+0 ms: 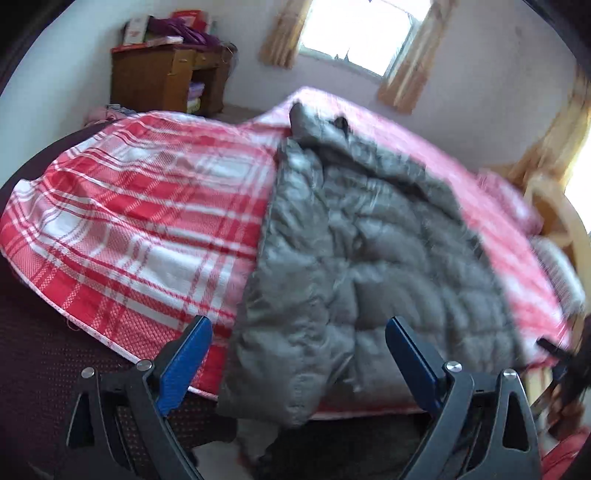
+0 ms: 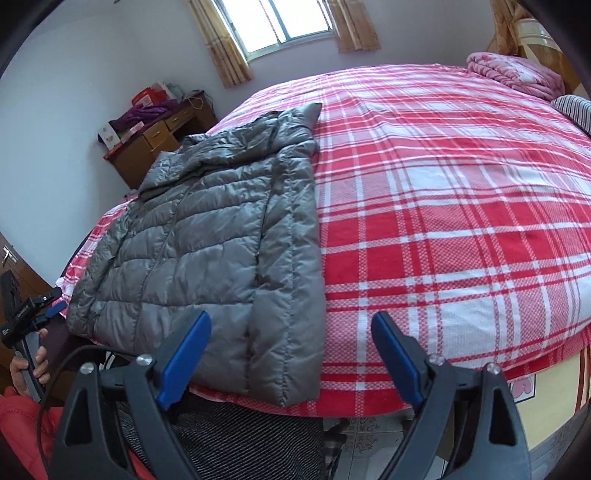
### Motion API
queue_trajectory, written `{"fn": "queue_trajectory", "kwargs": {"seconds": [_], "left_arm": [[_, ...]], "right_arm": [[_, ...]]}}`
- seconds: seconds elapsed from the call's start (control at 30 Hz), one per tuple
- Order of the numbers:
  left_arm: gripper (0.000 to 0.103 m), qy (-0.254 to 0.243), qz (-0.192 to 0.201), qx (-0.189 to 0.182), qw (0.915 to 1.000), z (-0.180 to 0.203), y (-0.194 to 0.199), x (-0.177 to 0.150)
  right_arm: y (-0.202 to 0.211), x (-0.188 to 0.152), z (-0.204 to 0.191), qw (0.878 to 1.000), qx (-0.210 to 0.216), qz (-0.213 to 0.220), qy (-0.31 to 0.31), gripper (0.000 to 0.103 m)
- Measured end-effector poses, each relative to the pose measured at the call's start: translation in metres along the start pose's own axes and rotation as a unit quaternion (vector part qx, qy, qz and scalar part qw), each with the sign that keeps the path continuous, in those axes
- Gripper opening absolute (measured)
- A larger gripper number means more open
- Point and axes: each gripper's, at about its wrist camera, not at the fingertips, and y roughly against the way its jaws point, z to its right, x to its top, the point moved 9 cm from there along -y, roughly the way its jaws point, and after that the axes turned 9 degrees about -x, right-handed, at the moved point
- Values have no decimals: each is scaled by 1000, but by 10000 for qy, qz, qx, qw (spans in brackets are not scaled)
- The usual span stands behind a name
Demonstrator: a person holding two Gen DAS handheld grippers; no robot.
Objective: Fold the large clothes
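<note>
A grey quilted puffer jacket lies on a bed with a red and white plaid sheet, its hem at the near edge of the bed. One side is folded in over the body. It also shows, blurred, in the left wrist view. My left gripper is open and empty, hovering over the jacket's hem. It also shows in the right wrist view at the far left, beside the jacket's corner. My right gripper is open and empty above the bed's near edge, just right of the jacket.
A wooden desk with boxes and purple cloth stands by the wall left of the bed. A pink folded quilt and a striped pillow lie at the bed's far right. A curtained window is behind.
</note>
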Motion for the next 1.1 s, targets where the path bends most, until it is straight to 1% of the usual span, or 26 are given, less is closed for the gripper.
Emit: {"fn": "queue_trajectory", "kwargs": {"seconds": [0.03, 0.1, 0.17, 0.23, 0.27, 0.3, 0.33, 0.4, 0.47, 0.5, 0.53, 0.57, 0.6, 0.63, 0.67, 0.7, 0.77, 0.9, 0.97, 1.03, 1.1], "left_arm": [[95, -32, -209, 2, 9998, -3, -10, -5], [95, -71, -353, 4, 9994, -5, -20, -10], [95, -347, -173, 112, 9992, -1, -20, -8], [94, -401, -88, 73, 9991, 1, -20, -8], [93, -373, -108, -34, 9992, 3, -20, -10], [90, -372, -125, -90, 9992, 4, -21, -11], [84, -428, -104, -48, 9990, 5, -19, -11], [78, -567, -103, 14, 9983, 6, -19, -12], [71, -650, -73, 35, 9979, 6, -19, -11], [62, -666, -59, 39, 9978, 6, -19, -10], [50, -658, -43, 38, 9978, 5, -19, -9], [39, -586, -41, -89, 9982, 5, -18, -7], [20, -413, -96, -367, 9984, 6, -19, -7], [20, -193, -99, -657, 9976, 6, -18, -6], [19, -139, -74, -733, 9972, 7, -17, -5], [16, -123, -28, -795, 9968, 9, -14, -4], [14, -132, 132, -1024, 9946, 17, -3, 0], [12, 1, 530, -1601, 9857, 35, 29, 17], [12, 72, 788, -1913, 9783, 44, 51, 28], [11, 66, 1031, -2253, 9688, 56, 75, 40], [11, -28, 1254, -2459, 9611, 69, 99, 50]], "right_arm": [[-2, -1, 0, 10000, 2, -39, 9, 91], [-8, -5, -1, 9999, -15, -132, 48, 91], [-13, -10, -4, 9997, 7, -218, 121, 90], [-20, -19, -8, 9988, -59, -396, 293, 81], [-23, -22, -10, 9982, -97, -469, 370, 73], [-27, -27, -13, 9972, -106, -566, 467, 72], [-30, -32, -17, 9963, -77, -666, 538, 72], [-35, -40, -24, 9946, 22, -829, 625, 72], [-41, -46, -26, 9931, -105, -922, 714, 72], [-45, -47, -25, 9926, -165, -968, 710, 72], [-49, -49, -24, 9928, -112, -1009, 635, 71], [-50, -49, -25, 9930, -27, -1036, 559, 59], [-53, -50, -26, 9930, 79, -1076, 479, 38], [-54, -51, -27, 9925, 129, -1116, 474, 31], [-53, -51, -29, 9922, 251, -1131, 450, 23], [-50, -48, -32, 9925, 332, -1102, 415, 19], [-39, -41, -37, 9931, 536, -976, 354, 16], [5, -9, -43, 9922, 1185, -396, 24, 15], [29, 7, -45, 9895, 1436, -119, -115, 15], [60, 24, -48, 9855, 1674, 214, -190, 14], [84, 37, -52, 9832, 1753, 486, -128, 14]]}}
